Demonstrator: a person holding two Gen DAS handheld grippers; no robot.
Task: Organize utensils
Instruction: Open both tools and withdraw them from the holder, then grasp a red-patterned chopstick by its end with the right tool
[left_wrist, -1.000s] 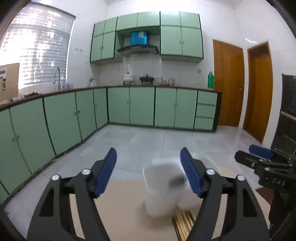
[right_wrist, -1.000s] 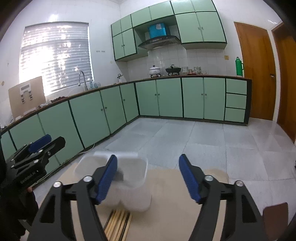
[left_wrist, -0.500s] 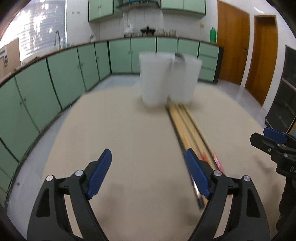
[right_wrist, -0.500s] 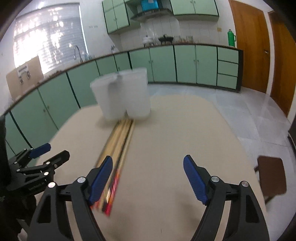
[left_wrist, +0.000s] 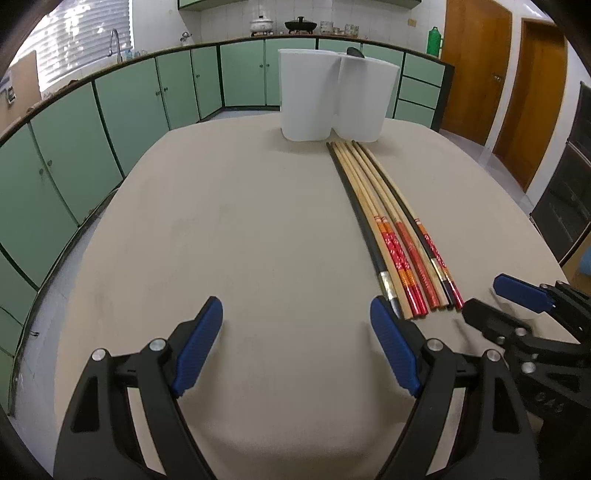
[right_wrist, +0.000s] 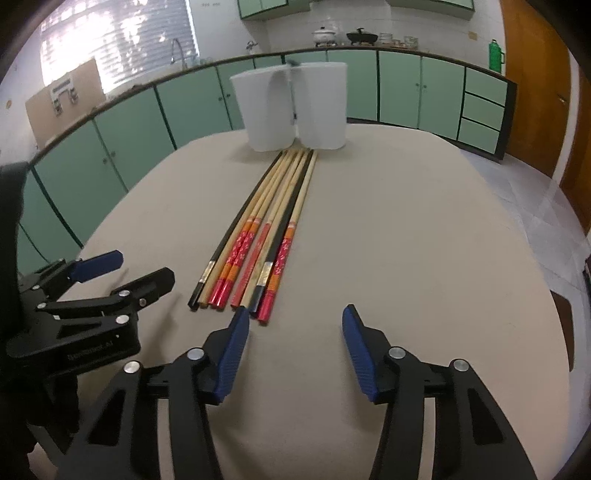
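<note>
Several chopsticks (left_wrist: 384, 218) (right_wrist: 266, 236) lie side by side on the beige table (left_wrist: 236, 236) (right_wrist: 424, 236), tips toward a white two-compartment holder (left_wrist: 334, 101) (right_wrist: 291, 110) at the far end. Some are bamboo with red ends, others black. My left gripper (left_wrist: 297, 312) hovers open over bare table, just left of their near ends. My right gripper (right_wrist: 293, 317) hangs just right of those ends; its jaws are closing with nothing between them. Each gripper shows in the other's view: the right gripper (left_wrist: 496, 299) and the left gripper (right_wrist: 136, 269).
Green kitchen cabinets (left_wrist: 129, 107) run along the far wall under a counter with pots. Brown doors (left_wrist: 476, 70) stand at the right. A dark stool (right_wrist: 563, 321) sits beside the table's right edge.
Both grippers tipped downward and sank toward the table, bringing the chopsticks' near ends close. The right gripper's jaws have narrowed.
</note>
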